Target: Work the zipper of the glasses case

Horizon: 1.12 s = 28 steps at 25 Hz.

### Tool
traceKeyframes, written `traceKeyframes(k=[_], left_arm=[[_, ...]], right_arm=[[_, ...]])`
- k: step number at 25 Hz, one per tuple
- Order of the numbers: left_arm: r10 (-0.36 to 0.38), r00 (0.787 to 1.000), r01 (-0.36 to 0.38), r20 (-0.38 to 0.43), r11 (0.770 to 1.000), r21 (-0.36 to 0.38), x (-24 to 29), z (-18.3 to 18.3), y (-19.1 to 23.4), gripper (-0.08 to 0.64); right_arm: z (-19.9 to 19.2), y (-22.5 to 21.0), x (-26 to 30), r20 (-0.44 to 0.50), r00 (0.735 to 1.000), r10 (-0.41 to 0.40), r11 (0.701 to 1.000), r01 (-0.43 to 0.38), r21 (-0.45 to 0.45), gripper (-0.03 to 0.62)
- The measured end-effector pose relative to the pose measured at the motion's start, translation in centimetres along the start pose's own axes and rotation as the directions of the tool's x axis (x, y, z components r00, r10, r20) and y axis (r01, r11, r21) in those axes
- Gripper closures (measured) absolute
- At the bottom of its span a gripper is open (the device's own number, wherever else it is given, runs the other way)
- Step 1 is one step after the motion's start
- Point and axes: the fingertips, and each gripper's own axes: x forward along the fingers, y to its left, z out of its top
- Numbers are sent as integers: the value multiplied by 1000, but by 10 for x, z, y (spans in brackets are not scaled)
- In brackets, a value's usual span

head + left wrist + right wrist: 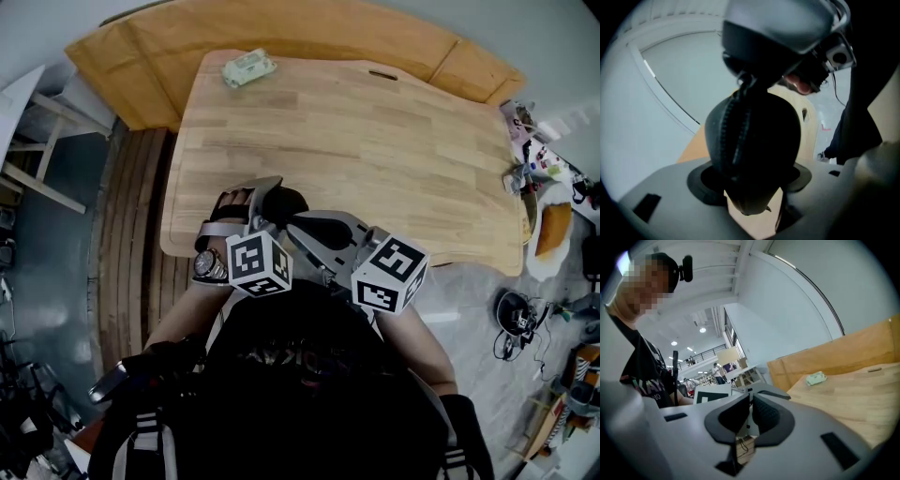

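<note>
Fingers of my left gripper (750, 182) stand wide, clamping the black oval zippered glasses case (761, 136) steady; at twelve o'clock my right gripper (751, 414) is pinched together at its zipper (733, 131), for pulling.

Left gripper (751, 180) (tilted downward): I hold its jaws wide, clamped on the case (754, 136). Right gripper (750, 414): nearly level, jaws pressed together, tip at the case. Both forearms bend inward.
</note>
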Motion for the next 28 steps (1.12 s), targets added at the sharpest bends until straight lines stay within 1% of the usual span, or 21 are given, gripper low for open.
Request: traceKeyframes(k=[1, 2, 3, 4, 5, 6, 7, 8, 9, 10, 12, 13, 14, 15, 16, 17, 18, 20, 23, 25, 28], left_arm=[[-31, 999, 33, 36, 997, -69, -1, 4, -1, 261], [-60, 995, 71, 79, 987, -143, -3, 8, -2, 261], [-87, 988, 114, 129, 969, -219, -5, 12, -2, 261], [-108, 977, 159, 183, 942, -294, -8, 16, -1, 261], [-123, 963, 208, 240, 907, -366, -10, 19, 1, 261], [-133, 944, 260, 302, 863, -433, -13, 23, 4, 261], [-136, 920, 317, 367, 810, -494, -17, 26, 7, 261], [-136, 889, 382, 436, 746, -546, -21, 30, 10, 261], [-132, 852, 454, 508, 669, -588, -26, 35, 13, 261], [-123, 807, 530, 578, 584, -615, -32, 40, 17, 261], [-89, 707, 666, 701, 416, -619, -45, 52, 24, 261], [-68, 662, 717, 746, 346, -605, -51, 58, 28, 261], [-47, 625, 755, 780, 290, -588, -56, 62, 31, 261], [-32, 593, 785, 804, 246, -569, -60, 66, 33, 261], [-22, 568, 807, 823, 213, -551, -63, 69, 34, 261], [-16, 548, 823, 836, 191, -535, -65, 73, 34, 261], [-16, 534, 834, 845, 178, -523, -67, 76, 33, 261], [-27, 523, 842, 852, 173, -511, -68, 82, 28, 261], [-54, 527, 841, 848, 180, -511, -65, 91, 17, 261], [-71, 530, 841, 845, 175, -512, -62, 96, 10, 261], [-100, 533, 841, 840, 173, -513, -59, 99, 4, 261]], right_arm=[[6, 0, -4, 39, 999, 15, 1000, -15, 16, 568], [12, -1, -10, 81, 996, 27, 999, -30, 37, 550], [18, -4, -17, 122, 992, 33, 997, -41, 60, 503], [22, -8, -25, 156, 987, 34, 996, -47, 80, 465], [25, -14, -33, 182, 983, 30, 994, -48, 96, 462], [27, -19, -41, 197, 980, 19, 994, -40, 104, 454], [26, -25, -48, 201, 980, 2, 994, -24, 103, 436], [23, -30, -54, 194, 981, -17, 995, -2, 96, 410], [18, -36, -59, 179, 983, -35, 996, 20, 88, 384], [12, -40, -62, 160, 986, -49, 996, 36, 83, 355], [-1, -46, -64, 119, 991, -57, 995, 47, 84, 318], [-6, -46, -63, 103, 993, -52, 995, 43, 87, 304], [-10, -45, -62, 91, 995, -44, 995, 35, 93, 293], [-13, -44, -60, 84, 996, -32, 995, 23, 100, 283], [-14, -41, -57, 81, 997, -17, 994, 8, 109, 273], [-15, -38, -55, 81, 997, 1, 992, -11, 122, 267], [-14, -35, -53, 82, 996, 21, 990, -32, 138, 261], [-16, -31, -48, 74, 996, 57, 984, -68, 165, 252], [-27, -28, -41, 22, 995, 93, 979, -95, 181, 249], [-36, -26, -38, -9, 994, 112, 974, -108, 198, 249], [-48, -27, -33, -39, 993, 108, 971, -97, 218, 258]])
